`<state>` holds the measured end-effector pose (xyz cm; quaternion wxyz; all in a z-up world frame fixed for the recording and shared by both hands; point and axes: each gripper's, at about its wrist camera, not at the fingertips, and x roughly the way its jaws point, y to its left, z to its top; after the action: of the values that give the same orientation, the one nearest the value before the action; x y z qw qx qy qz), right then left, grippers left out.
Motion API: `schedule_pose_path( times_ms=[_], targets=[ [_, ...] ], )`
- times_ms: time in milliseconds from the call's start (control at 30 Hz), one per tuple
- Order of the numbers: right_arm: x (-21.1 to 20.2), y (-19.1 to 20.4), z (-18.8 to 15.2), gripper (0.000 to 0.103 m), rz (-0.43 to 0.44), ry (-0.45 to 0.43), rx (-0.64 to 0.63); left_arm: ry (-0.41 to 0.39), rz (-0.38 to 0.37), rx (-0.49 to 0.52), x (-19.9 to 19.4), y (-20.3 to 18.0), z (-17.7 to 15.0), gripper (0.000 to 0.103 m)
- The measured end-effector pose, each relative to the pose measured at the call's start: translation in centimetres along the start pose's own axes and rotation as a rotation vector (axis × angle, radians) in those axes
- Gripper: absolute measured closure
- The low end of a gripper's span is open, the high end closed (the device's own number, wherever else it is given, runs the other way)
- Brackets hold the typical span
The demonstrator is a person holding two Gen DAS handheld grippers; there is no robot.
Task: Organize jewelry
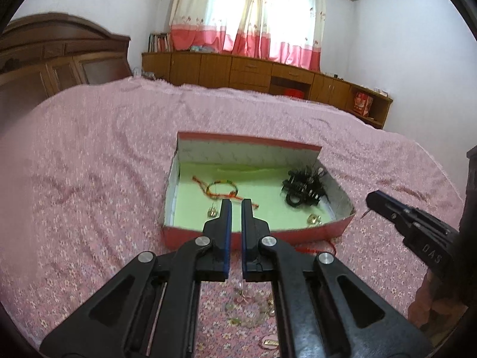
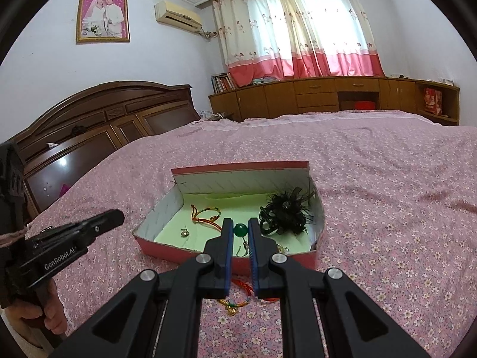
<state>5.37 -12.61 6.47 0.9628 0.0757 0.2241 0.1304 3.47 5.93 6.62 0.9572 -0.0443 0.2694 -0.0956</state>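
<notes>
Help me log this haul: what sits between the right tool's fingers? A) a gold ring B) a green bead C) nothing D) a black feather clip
B: a round green bead shows between the right tool fingers, above the box; the feather clip lies inside it.

Both wrist views face the window across the bed, near, sharing the open box (image 1: 256,232) (image 2: 226,258)
</notes>
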Motion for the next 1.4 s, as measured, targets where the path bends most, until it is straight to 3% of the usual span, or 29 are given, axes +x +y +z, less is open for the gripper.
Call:
schedule_pose_path(
  times_ms=[167, 467, 700, 1300, 1400],
  targets=[
    [-0.1, -0.4, -0.4, 0.092, 0.000, 0.019, 0.022, 0.105, -0.034, -0.051, 1.1, 0.9, -1.3, 0.103],
    [-0.7, -1.2, -1.4, 0.092, -0.006, 0.040, 0.047, 0.290, -0.033, -0.043, 3.3, 0.6, -4.5, 0.090],
    [-0.9, -1.6, -1.8, 0.092, -0.008, 0.052, 0.061, 0.377, -0.025, -0.057, 4.6, 1.0, -6.3, 0.089],
    [-0.8, -1.5, -2.1, 0.092, -0.005, 0.068, 0.067, 0.413, -0.041, -0.048, 5.4, 0.4, -7.5, 0.089],
    [-0.8, -1.5, -2.2, 0.092, -0.004, 0.069, 0.070, 0.401, -0.027, -0.032, 5.6, 0.2, -7.5, 0.100]
  ],
)
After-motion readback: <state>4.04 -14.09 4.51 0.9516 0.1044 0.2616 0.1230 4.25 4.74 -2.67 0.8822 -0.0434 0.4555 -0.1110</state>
